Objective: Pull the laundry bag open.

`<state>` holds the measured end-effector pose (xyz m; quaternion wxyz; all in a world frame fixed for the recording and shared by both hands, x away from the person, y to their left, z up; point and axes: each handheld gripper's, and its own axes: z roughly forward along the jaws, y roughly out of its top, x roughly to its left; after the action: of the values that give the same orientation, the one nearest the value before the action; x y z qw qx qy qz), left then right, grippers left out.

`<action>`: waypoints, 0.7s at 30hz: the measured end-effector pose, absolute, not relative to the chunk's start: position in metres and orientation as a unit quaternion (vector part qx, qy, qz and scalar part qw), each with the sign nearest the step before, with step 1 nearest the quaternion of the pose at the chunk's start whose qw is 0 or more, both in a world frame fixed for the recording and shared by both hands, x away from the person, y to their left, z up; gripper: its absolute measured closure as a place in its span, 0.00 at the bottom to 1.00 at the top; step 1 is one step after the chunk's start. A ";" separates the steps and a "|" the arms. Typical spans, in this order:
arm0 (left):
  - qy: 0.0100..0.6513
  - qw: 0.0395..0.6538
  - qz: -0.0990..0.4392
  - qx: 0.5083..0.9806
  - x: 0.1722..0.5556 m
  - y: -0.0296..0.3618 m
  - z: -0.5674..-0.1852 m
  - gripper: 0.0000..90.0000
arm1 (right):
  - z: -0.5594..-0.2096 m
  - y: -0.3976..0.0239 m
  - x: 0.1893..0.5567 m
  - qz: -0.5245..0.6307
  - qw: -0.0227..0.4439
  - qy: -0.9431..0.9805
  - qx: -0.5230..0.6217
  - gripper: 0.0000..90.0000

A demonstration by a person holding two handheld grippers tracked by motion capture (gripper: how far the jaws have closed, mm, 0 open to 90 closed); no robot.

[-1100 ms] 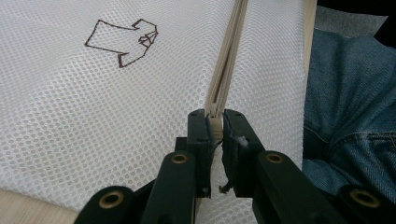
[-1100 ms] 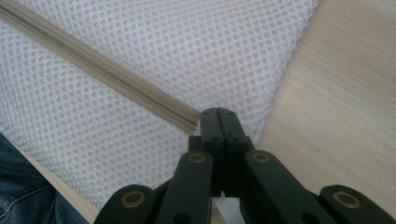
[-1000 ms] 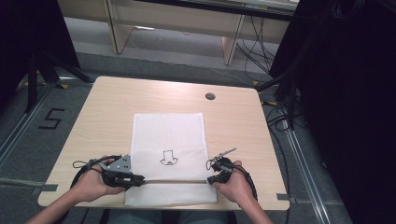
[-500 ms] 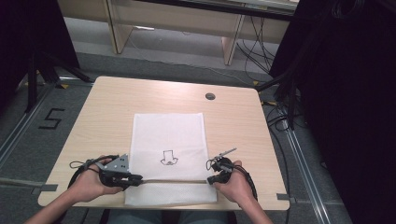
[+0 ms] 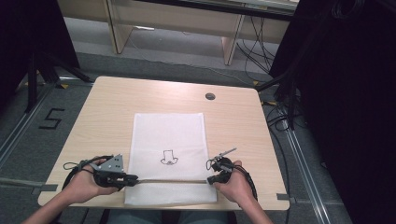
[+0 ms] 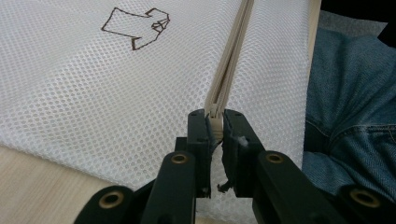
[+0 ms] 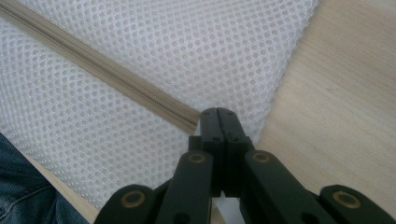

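Observation:
A white mesh bag point(image 5: 168, 130) lies flat on the wooden table point(image 5: 107, 107), with a small shirt drawing point(image 5: 169, 157) on it. A beige zipper point(image 5: 173, 181) runs across the bag near the front edge. My left gripper point(image 5: 134, 179) is at the zipper's left end. In the left gripper view its jaws point(image 6: 215, 123) are shut on the zipper's end piece, and the zipper point(image 6: 231, 60) stretches away from them. My right gripper point(image 5: 209, 179) is at the right end. Its jaws point(image 7: 217, 114) are shut at the bag's edge, where the zipper point(image 7: 107, 67) stops.
A round cable hole point(image 5: 210, 96) sits in the table's far right part. Bare wood lies on both sides of the bag. The person's jeans point(image 6: 355, 102) are just past the table's front edge. Dark stands and cables surround the table.
My left gripper has edged slightly to the left at the zipper's end. The right gripper and the bag have stayed put.

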<state>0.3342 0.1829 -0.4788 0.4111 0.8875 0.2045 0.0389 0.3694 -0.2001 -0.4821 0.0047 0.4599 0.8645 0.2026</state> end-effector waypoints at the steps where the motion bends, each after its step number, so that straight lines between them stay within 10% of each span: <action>1: 0.201 0.406 0.043 0.891 0.335 0.184 -0.478 0.90 | -0.482 -0.200 0.369 0.203 0.004 0.864 0.461 1.00; 21: 0.222 0.410 0.042 0.884 0.332 0.200 -0.481 0.90 | -0.482 -0.200 0.370 0.203 0.003 0.864 0.461 1.00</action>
<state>0.3315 0.1996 -0.4810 0.4097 0.8837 0.2223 0.0421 0.3696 -0.2002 -0.4821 0.0032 0.4609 0.8640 0.2025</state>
